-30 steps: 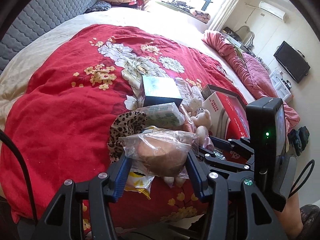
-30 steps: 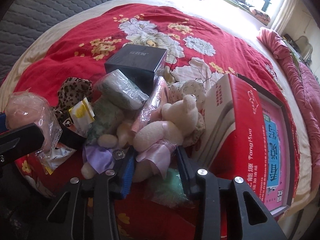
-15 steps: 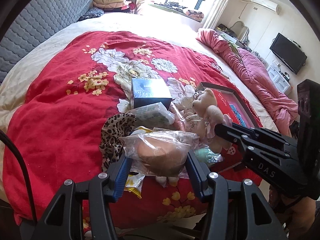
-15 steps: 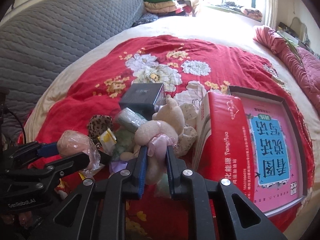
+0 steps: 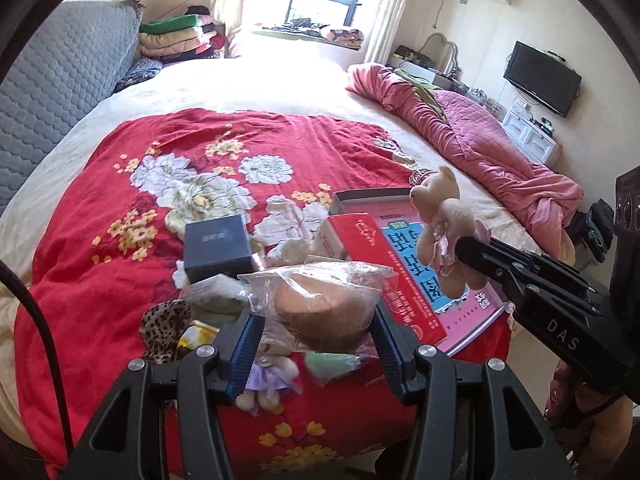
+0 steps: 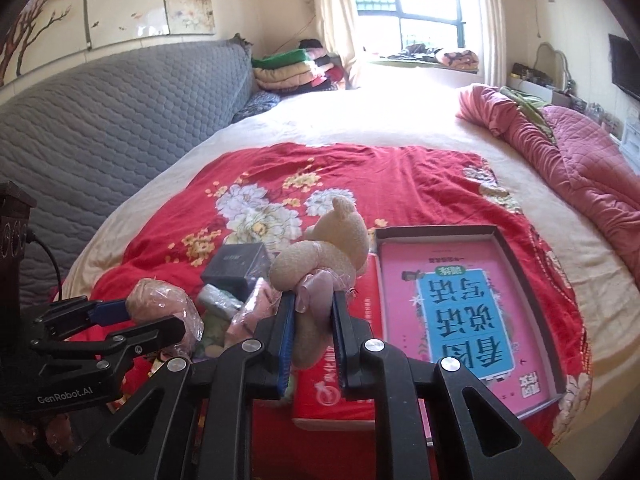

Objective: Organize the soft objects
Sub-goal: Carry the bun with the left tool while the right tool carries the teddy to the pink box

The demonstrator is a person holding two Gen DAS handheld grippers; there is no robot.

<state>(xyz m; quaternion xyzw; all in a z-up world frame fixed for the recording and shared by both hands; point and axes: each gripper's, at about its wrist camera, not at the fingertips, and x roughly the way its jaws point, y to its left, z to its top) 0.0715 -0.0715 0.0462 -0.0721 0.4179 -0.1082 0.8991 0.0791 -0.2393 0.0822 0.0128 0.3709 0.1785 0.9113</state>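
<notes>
Above the bed's near edge, your left claw [image 5: 316, 328] grips a bagged tan ball [image 5: 324, 312]. Your right claw [image 6: 313, 312], jaws just closed, clamps a cream teddy bear [image 6: 332, 248].

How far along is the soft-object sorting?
Done: nothing looks sorted yet; the open box holds only a book. In hand: left gripper clamps the bagged sponge, right gripper the teddy bear. Left: the pile beside the dark box.

The bagged lump [image 5: 324, 312] hides most of the heap behind it, the teddy bear's [image 6: 328, 256] face turns away, and the television [image 6: 626, 68] is cut off.
</notes>
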